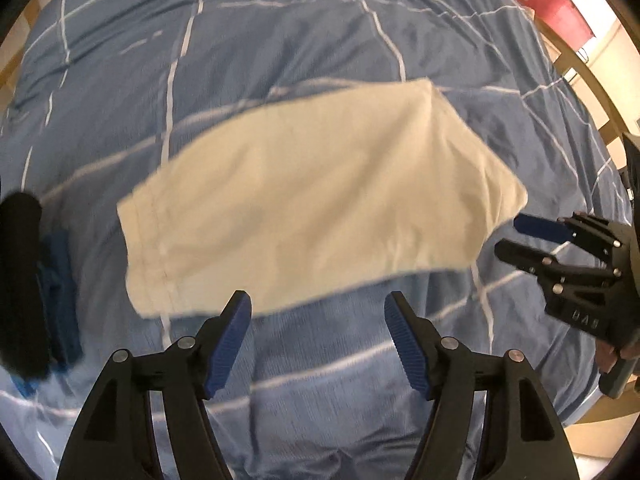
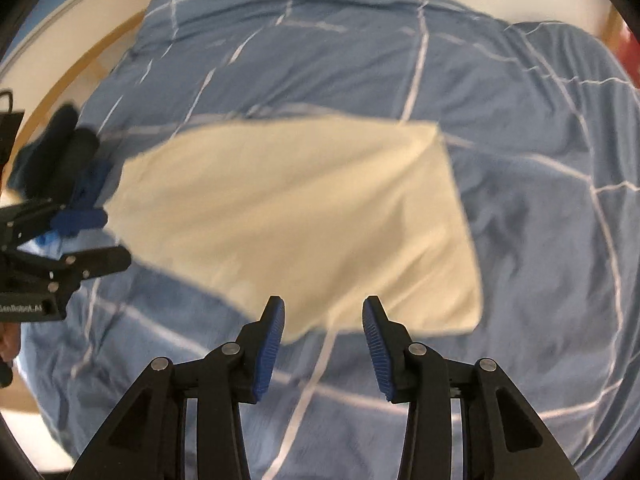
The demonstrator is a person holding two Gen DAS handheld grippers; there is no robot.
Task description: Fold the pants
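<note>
Both tongs are spread and pinch nothing. Nearest in the left wrist view, the left gripper (image 1: 318,306) has its two blue pads wide apart above the duvet (image 1: 320,380), just on the near side of the pants (image 1: 304,208). The right gripper (image 2: 323,312) stands the same way in its own view, pads apart, with the near edge of the pants just beyond its tips.

Each gripper also shows in the other camera. At the right side of the left view the right gripper (image 1: 508,236) is spread too, its blue pad close to the right corner of the pants; whether it touches the cloth I cannot tell. At the left side of the right view the left gripper (image 2: 114,240) is spread beside the left end of the pants.

The pants, cream in colour, lie flat on the duvet as one long folded band from left to right, with a stitched hem at the left end. Both views are somewhat blurred.

To the left of the pants lie dark clothes (image 1: 24,280), black and blue, on the duvet.

Farther away the blue duvet with thin white lines covers the bed up to its far edge. Beyond it, at the far right, is a red object (image 1: 552,4) near a wooden frame (image 1: 592,80).
</note>
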